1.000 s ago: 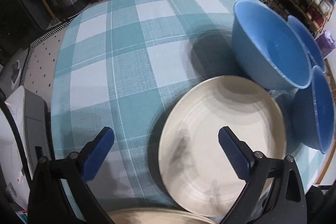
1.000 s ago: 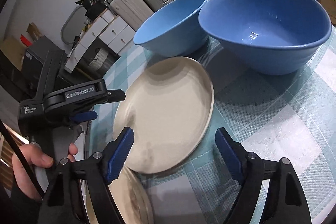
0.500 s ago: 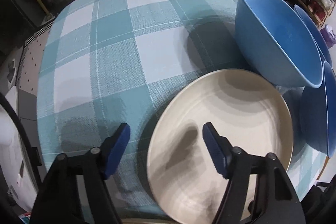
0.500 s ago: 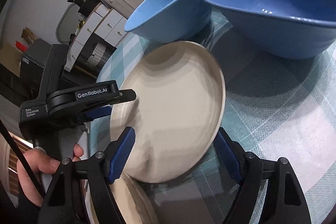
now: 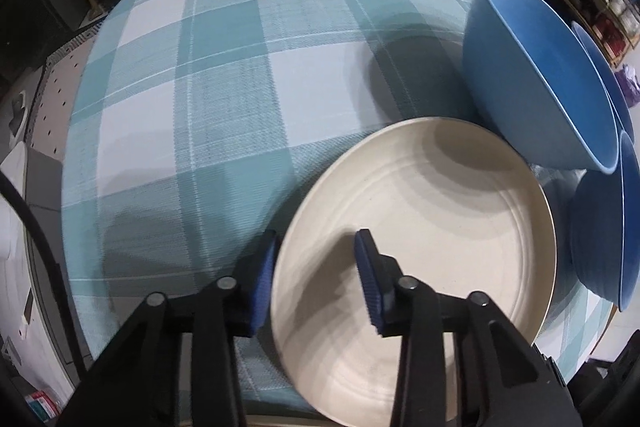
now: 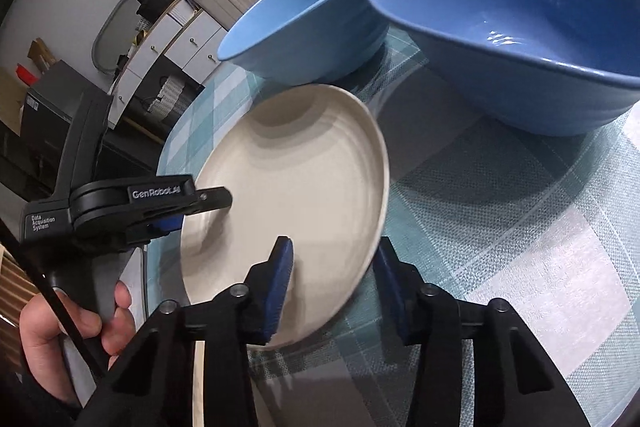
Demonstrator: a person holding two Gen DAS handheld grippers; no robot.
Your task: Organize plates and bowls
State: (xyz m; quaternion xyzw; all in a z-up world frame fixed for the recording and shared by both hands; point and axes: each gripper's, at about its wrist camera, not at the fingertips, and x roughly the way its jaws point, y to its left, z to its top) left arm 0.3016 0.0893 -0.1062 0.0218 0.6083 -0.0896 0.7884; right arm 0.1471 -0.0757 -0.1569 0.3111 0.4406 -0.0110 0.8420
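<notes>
Plate [image 5: 432, 227] lies on the checked bench [image 5: 224, 99] beside three blue bowls [image 6: 520, 27]. Left gripper [image 5: 316, 281] and right gripper [image 6: 334, 283] each straddle an opposite rim, fingers partly closed, grip unclear. Squeeze both evenly and lift level, clear of the bowls.
</notes>
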